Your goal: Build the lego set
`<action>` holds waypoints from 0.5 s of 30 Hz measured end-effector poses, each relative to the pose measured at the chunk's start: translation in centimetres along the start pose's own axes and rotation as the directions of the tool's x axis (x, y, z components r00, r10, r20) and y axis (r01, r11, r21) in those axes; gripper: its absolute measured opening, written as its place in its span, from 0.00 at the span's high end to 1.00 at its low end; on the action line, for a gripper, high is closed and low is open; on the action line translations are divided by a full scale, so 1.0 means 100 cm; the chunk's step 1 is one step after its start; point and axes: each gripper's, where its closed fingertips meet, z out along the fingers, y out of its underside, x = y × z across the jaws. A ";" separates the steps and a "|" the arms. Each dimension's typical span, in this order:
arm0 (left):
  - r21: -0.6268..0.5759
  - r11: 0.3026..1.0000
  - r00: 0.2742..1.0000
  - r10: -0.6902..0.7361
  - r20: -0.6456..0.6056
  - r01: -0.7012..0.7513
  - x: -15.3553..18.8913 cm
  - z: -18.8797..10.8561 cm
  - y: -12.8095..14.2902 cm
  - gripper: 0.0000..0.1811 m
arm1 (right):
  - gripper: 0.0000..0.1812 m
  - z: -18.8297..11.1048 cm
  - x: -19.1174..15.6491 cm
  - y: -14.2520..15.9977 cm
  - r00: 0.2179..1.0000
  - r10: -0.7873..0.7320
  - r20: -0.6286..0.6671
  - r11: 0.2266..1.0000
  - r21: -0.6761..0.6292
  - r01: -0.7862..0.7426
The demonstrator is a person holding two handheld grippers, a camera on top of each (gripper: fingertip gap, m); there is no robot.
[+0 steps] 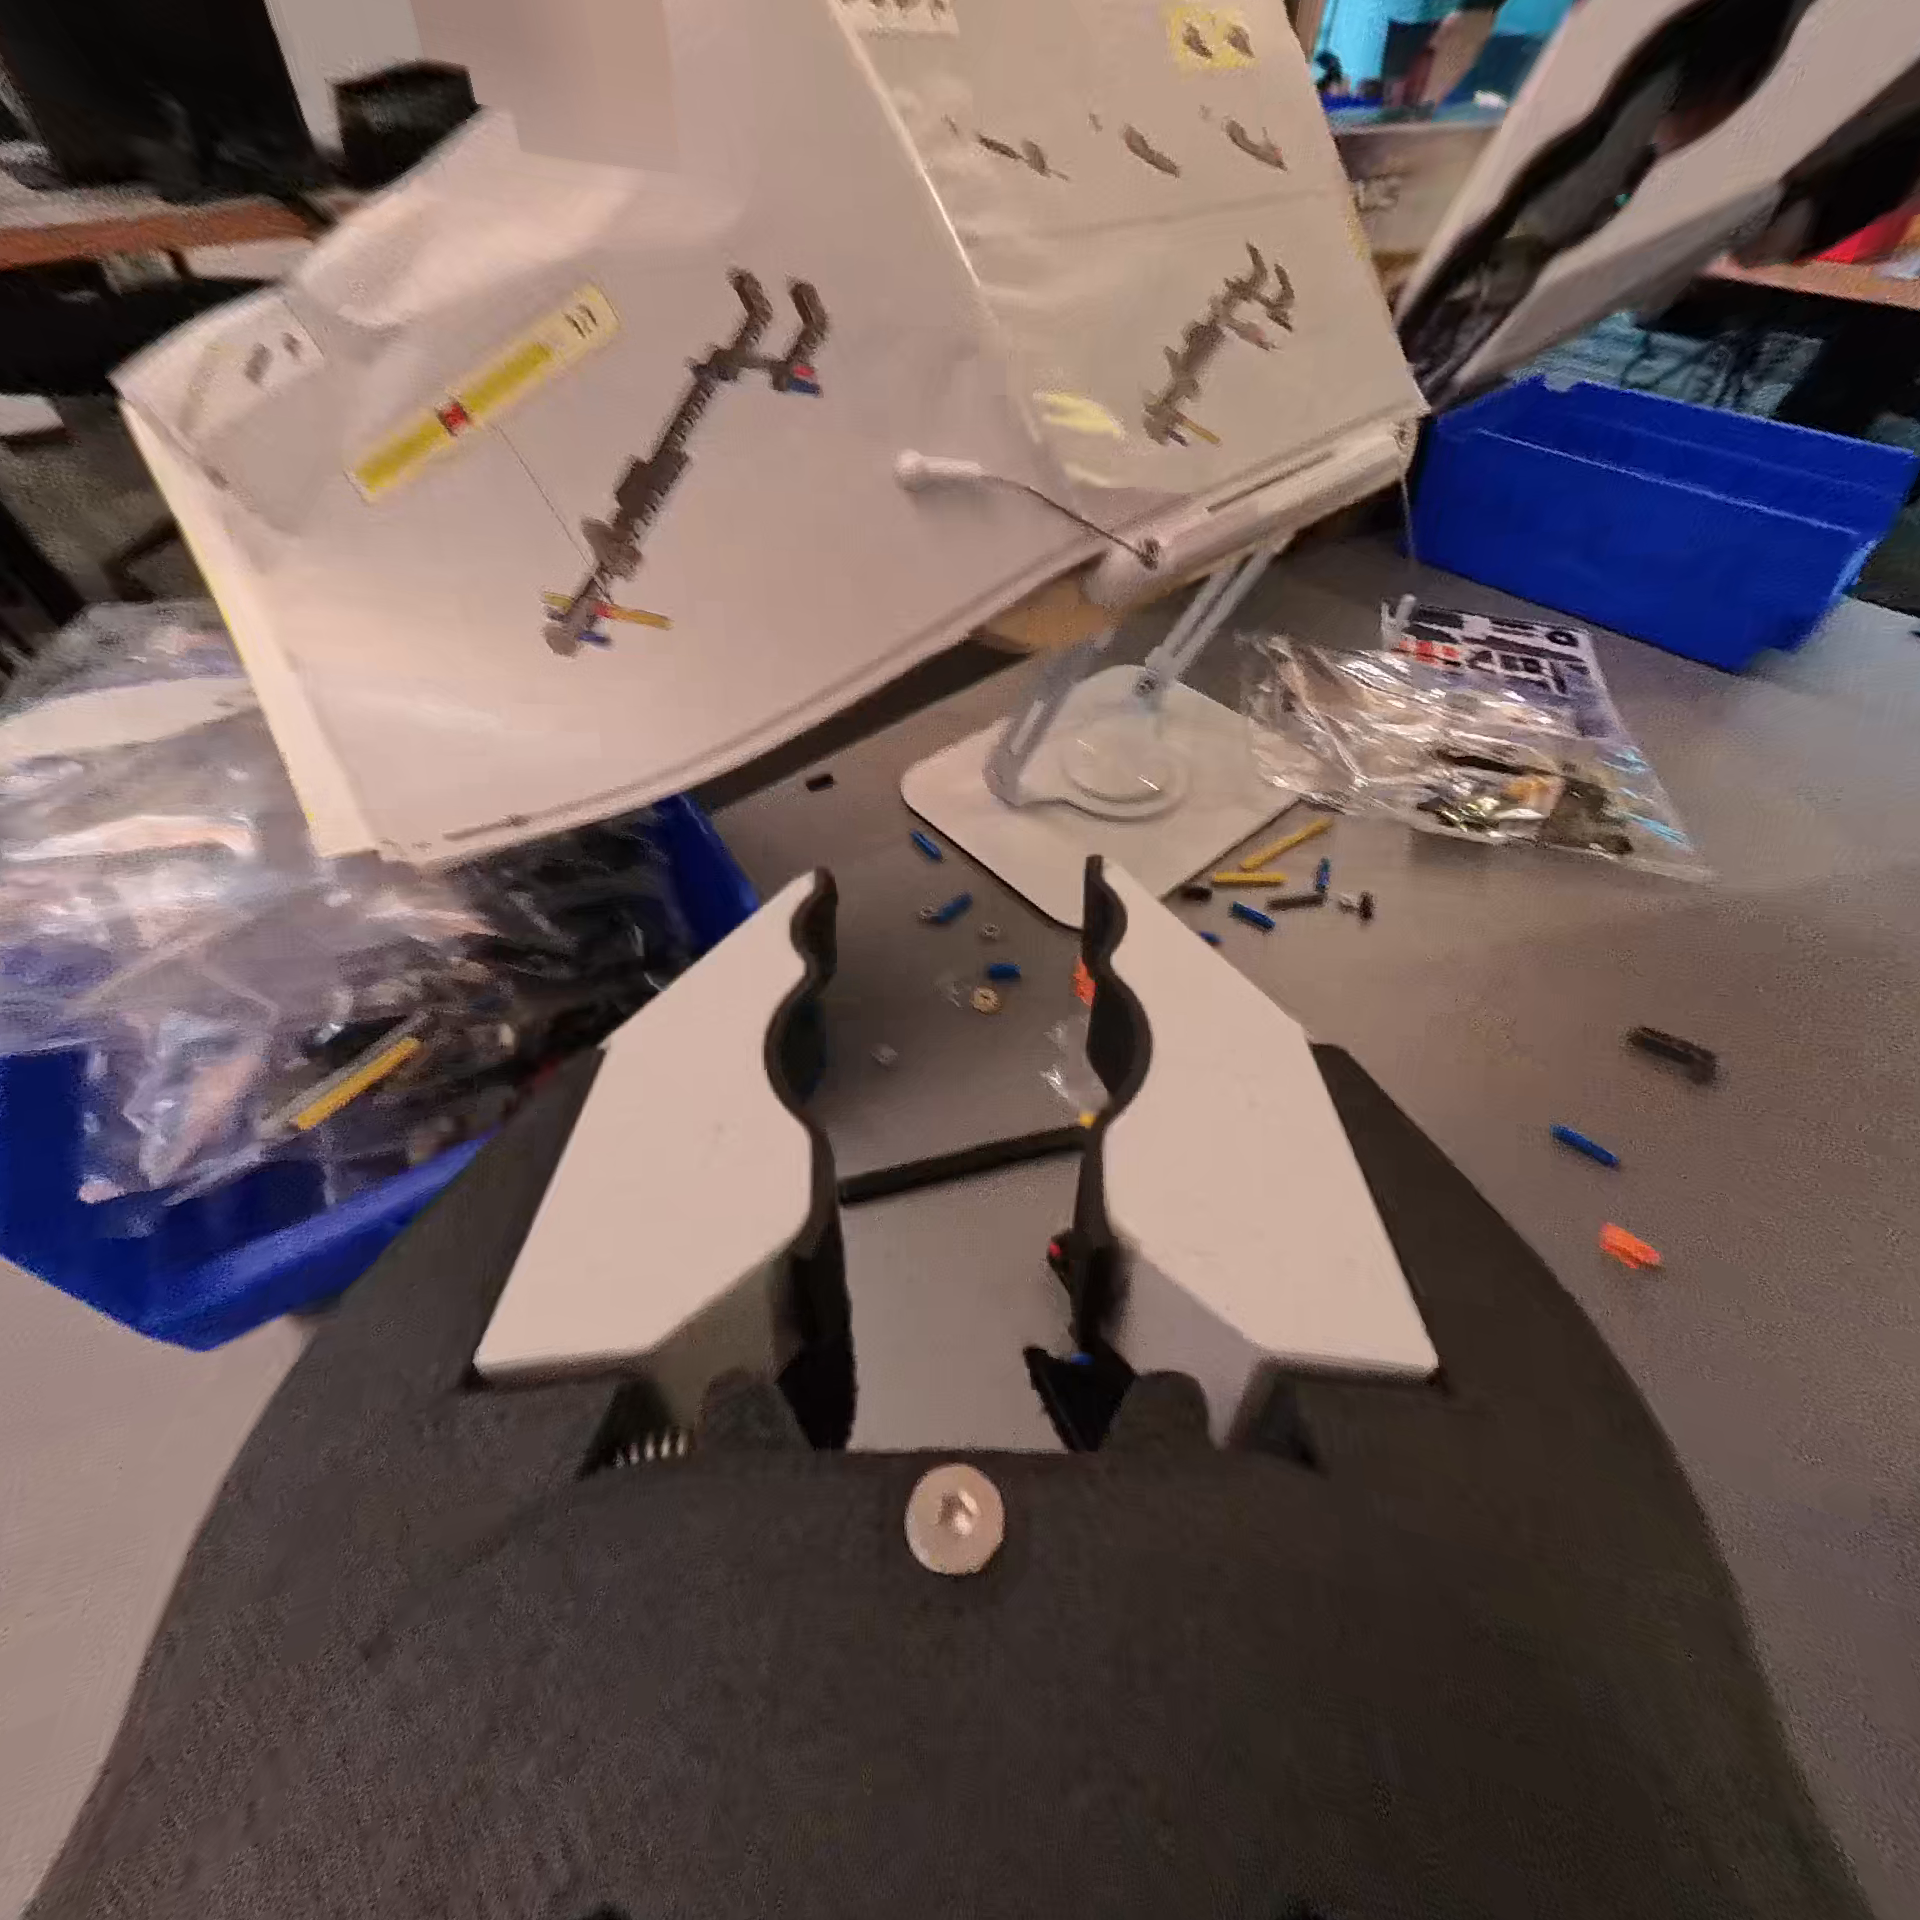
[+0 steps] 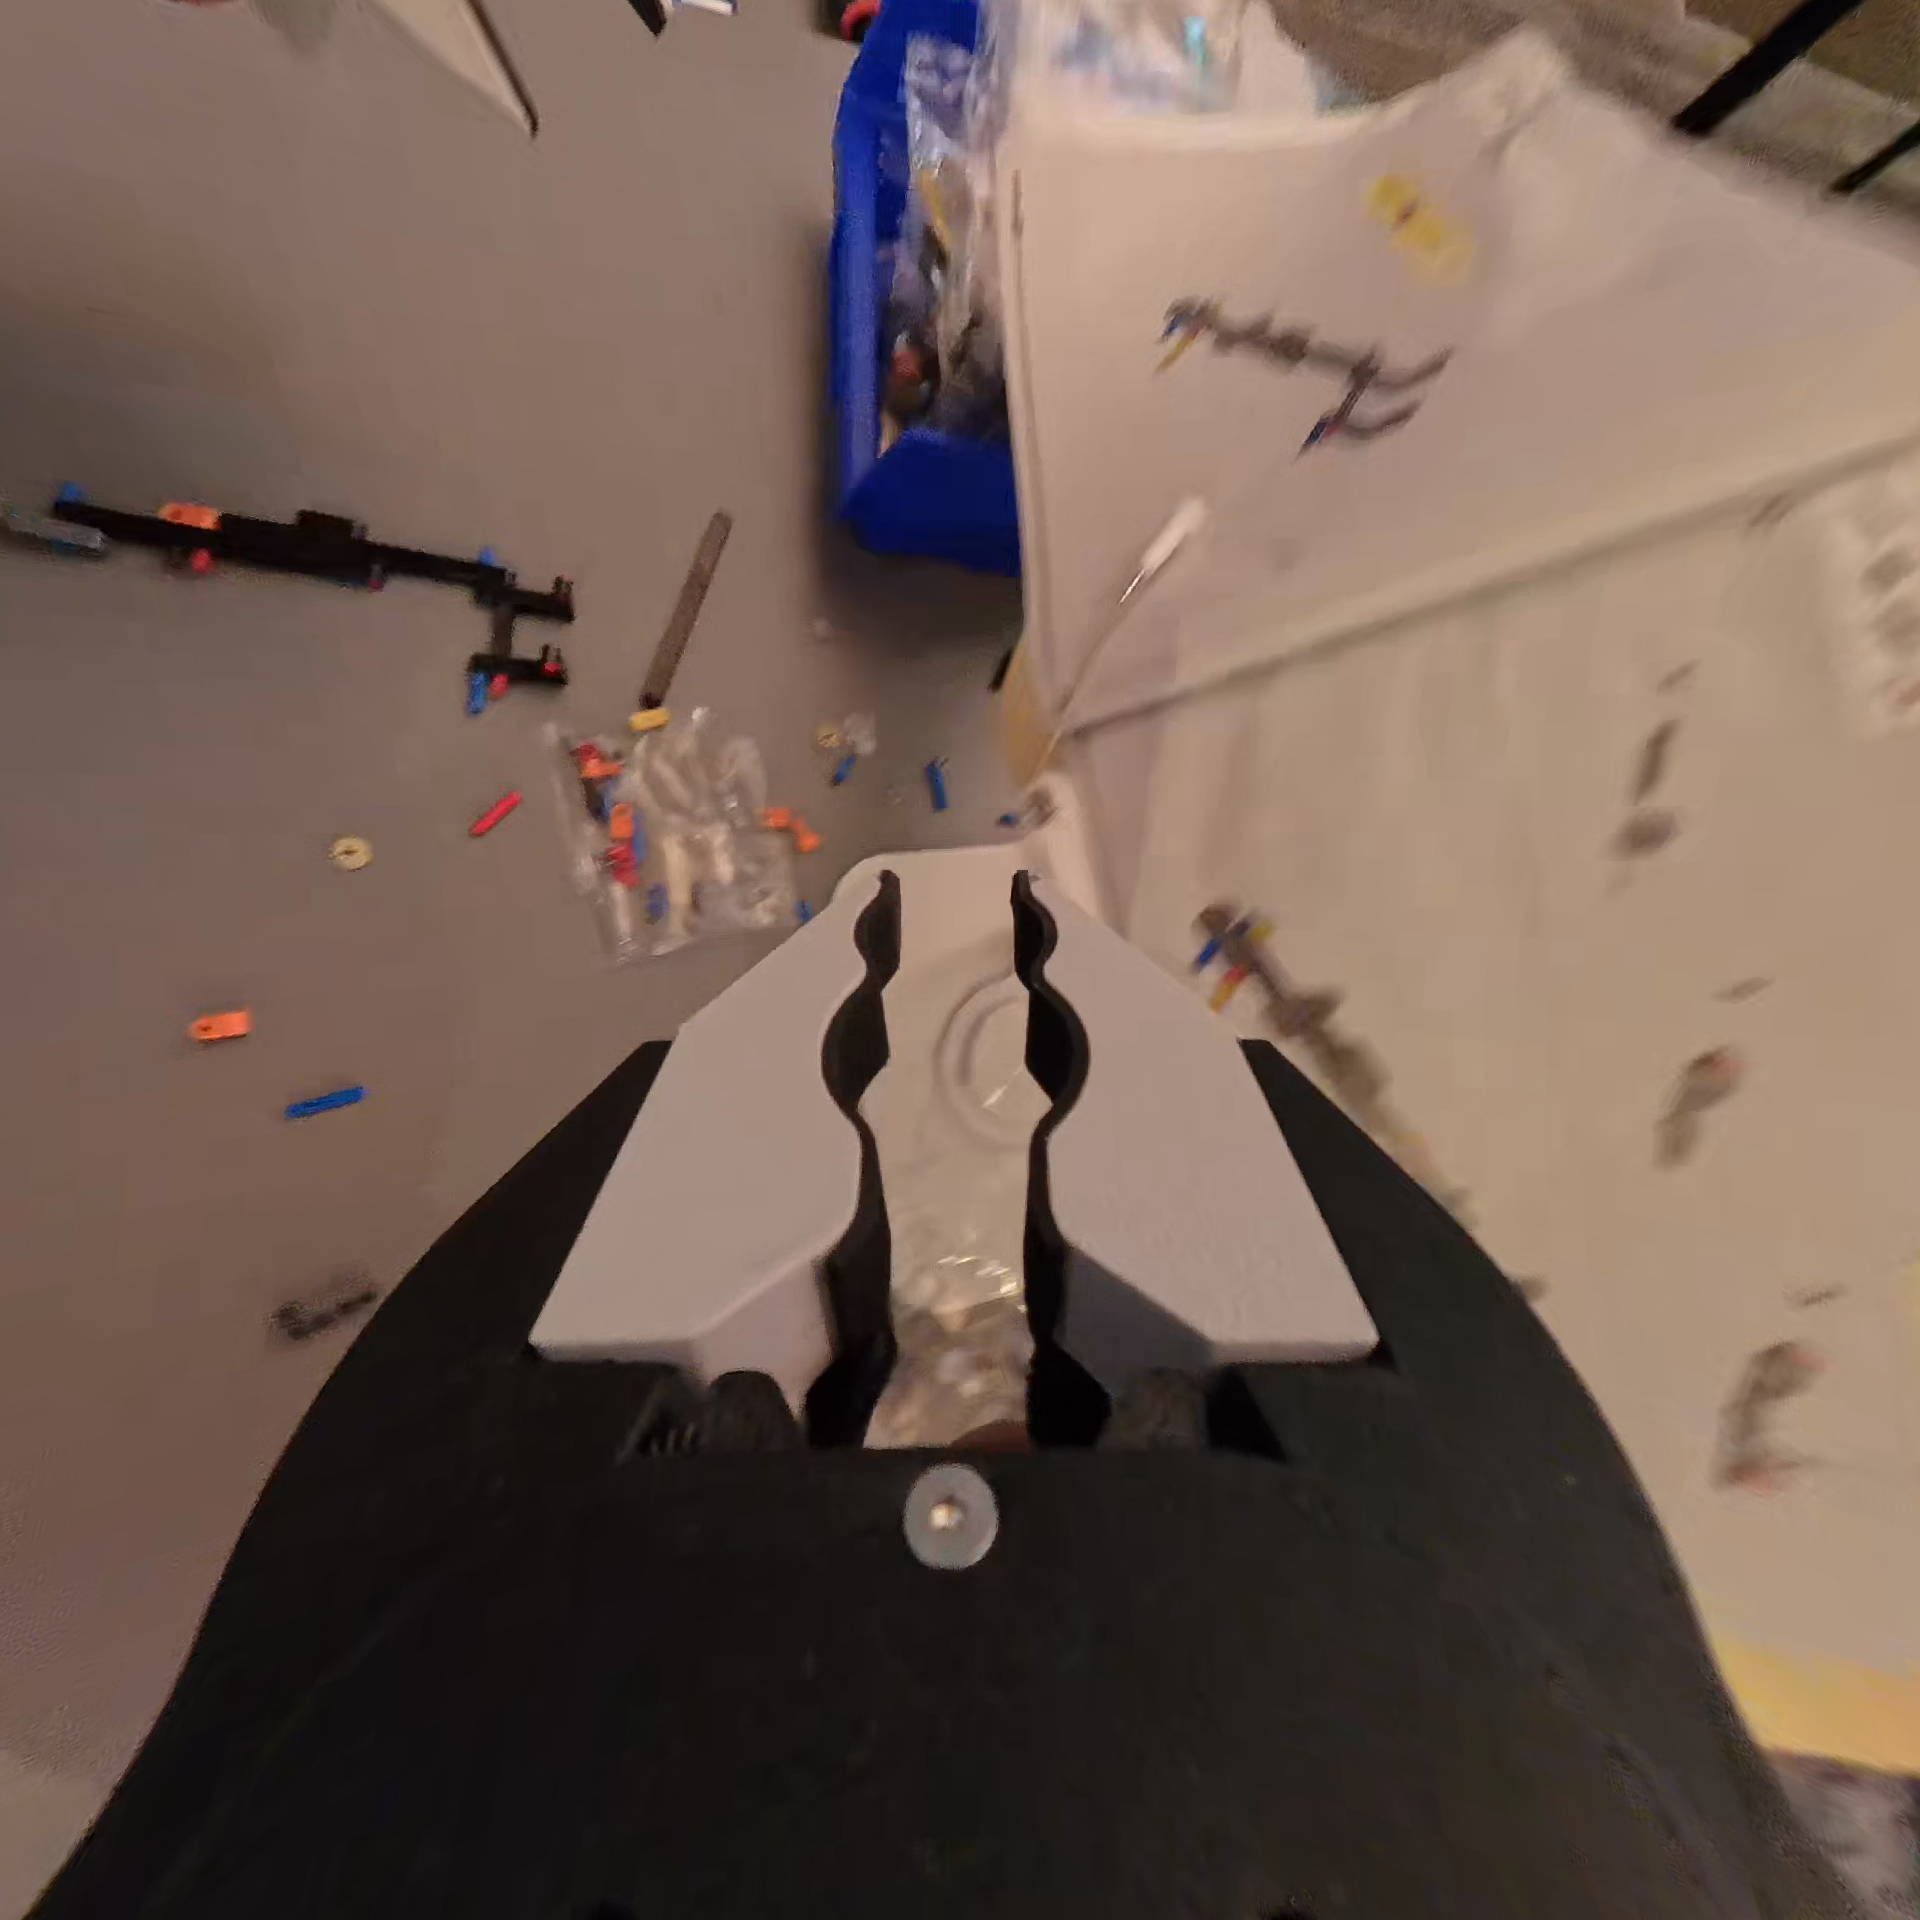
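A long black lego assembly (image 2: pixel 312 556) with blue, red and orange pins lies on the grey table (image 2: pixel 312 312), far left of my right gripper (image 2: pixel 956 883). That gripper is open and empty, above the booklet stand's base. My left gripper (image 1: pixel 956 883) is open over a dark mat (image 1: pixel 935 1049) strewn with small pins. A black part with red and blue bits (image 1: pixel 1070 1309) shows low beside its right finger; I cannot tell whether it touches. The open instruction booklet (image 1: pixel 727 468) stands on a holder and fills the right of the right wrist view (image 2: pixel 1455 727). The right gripper (image 1: pixel 1662 156) hangs at top right.
Blue bins stand at back right (image 1: pixel 1662 520) and at left, holding part bags (image 1: pixel 208 1247). A clear bag of parts (image 1: pixel 1455 748) and one with orange, red and white pieces (image 2: pixel 675 831) lie on the table. Loose orange (image 1: pixel 1629 1247), blue (image 2: pixel 324 1101) and red (image 2: pixel 495 814) pieces are scattered.
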 end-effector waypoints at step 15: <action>-0.186 0.975 0.992 -0.117 0.041 0.122 0.047 -0.044 0.084 0.77 | 0.89 0.065 -0.059 0.155 0.978 0.204 0.039 0.977 -0.066 -0.201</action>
